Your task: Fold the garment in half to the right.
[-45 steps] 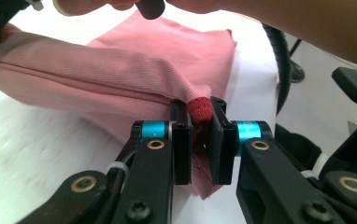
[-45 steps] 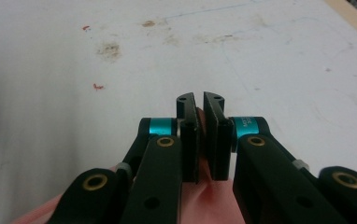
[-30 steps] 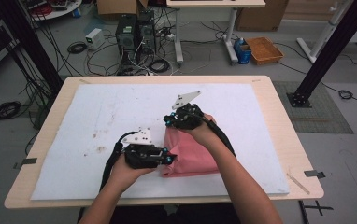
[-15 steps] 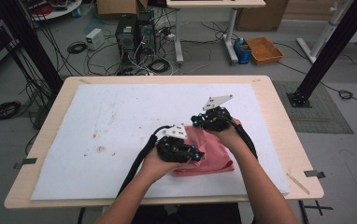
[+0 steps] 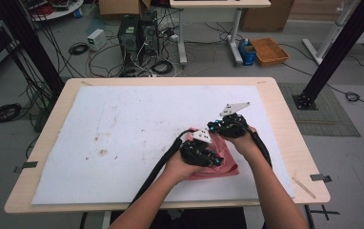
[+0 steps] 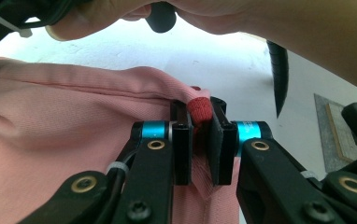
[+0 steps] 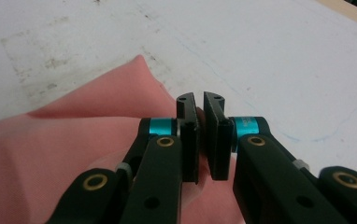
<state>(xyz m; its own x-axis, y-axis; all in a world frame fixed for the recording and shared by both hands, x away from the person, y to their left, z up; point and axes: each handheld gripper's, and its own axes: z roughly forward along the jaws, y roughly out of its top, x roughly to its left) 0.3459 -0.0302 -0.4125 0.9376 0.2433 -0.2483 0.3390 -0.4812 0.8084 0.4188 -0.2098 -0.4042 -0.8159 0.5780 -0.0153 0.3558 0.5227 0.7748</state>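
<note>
- L gripper (image 5: 208,153) sits low at the near-left part of the pink cloth (image 5: 224,162), held by the person's left hand (image 5: 180,164); forearm comes in from the bottom edge, angled up and to the right.
- In the left gripper view its jaws are nearly closed, pinching a bunched edge of the cloth (image 6: 74,126); a darker red nub of fabric (image 6: 200,108) pokes out above the pads.
- From that gripper (image 6: 200,140), the rest of the cloth spreads ahead and off to its left, flat on the white mat (image 6: 190,51).
- R gripper (image 5: 218,128) is at the cloth's far edge, just beyond and right of the L one; right hand (image 5: 244,143) wraps it from behind, forearm running in from bottom right.
- Grey three-cornered plate (image 5: 234,109) on top of the R gripper tilts up, away from the person.
- In the right gripper view the jaws stand narrow, clamped on cloth (image 7: 74,144) w/ fabric squeezed between the pads; gripper (image 7: 203,135) points roughly level over the mat (image 7: 260,56).
- Cloth corner (image 7: 139,63) peaks just ahead-left of the R gripper's tips.
- Both grippers close together, cloth under and between them, on the right half of the table (image 5: 285,124).
- Black cables (image 5: 163,162) trail back along each forearm.
</note>
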